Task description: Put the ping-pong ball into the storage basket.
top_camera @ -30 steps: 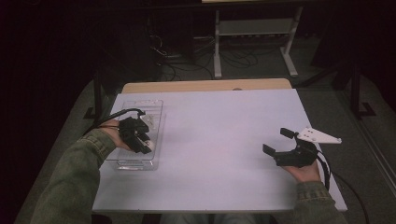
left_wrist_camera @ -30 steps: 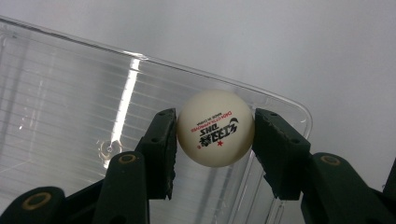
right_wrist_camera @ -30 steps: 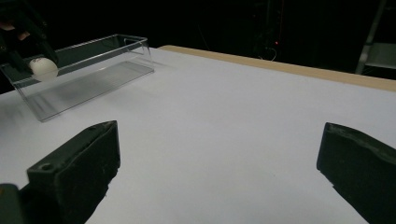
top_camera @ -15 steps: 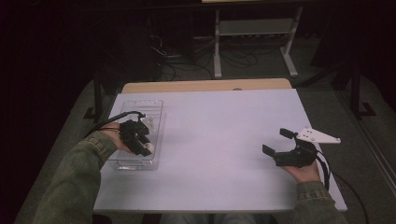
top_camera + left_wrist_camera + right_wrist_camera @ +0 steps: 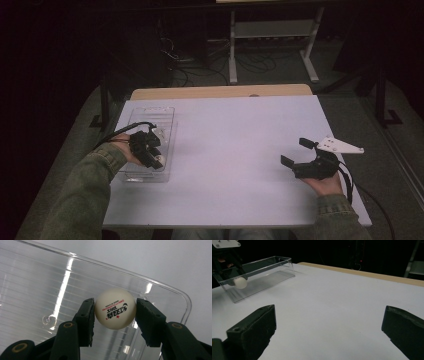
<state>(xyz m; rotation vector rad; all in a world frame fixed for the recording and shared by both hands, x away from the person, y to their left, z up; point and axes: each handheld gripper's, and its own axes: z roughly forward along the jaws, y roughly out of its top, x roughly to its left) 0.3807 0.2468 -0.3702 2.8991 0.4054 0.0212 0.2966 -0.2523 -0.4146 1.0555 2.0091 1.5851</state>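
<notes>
The left gripper (image 5: 113, 312) is clamped on the white ball (image 5: 115, 308), held between its jaws above the clear tray (image 5: 37, 290).

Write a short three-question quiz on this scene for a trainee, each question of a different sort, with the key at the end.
1. True or false: the left gripper is shut on the white ball.
2. Where is the ball? A) on the bare table midway between the hands; B) inside the clear plastic box, near its end closest to the person; C) between the jaws of the right gripper.
3. Fill in: the right gripper's jaws stand ____ with nothing between them.

Key:
1. True: both pads press on the ball's sides.
2. B.
3. Open; that gripper rests over bare table at the right, apart from the box.
</notes>
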